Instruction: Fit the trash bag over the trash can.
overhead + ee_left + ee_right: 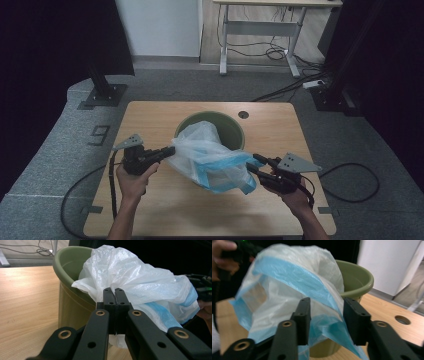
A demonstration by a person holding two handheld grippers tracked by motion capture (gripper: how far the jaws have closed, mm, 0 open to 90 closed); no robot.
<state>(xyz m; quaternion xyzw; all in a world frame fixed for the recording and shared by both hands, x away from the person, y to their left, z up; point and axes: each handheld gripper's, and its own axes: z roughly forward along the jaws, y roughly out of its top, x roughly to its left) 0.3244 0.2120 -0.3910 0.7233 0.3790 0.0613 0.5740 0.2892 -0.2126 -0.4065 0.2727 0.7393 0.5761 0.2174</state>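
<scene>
While your left gripper pinches the thin white plastic bag with blue bands at its left edge, the crinkled, translucent bag stretches left to right over the olive-green round bin on the wooden table; your right gripper stands part-open around its blue band.

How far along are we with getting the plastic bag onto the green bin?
Done: the left tool is clamped on the white, blue-edged plastic bag beside the round olive-green bin. In hand: the right tool has its jaws apart around the blue edge. Left: the bag is bunched, not spread over the rim.
</scene>
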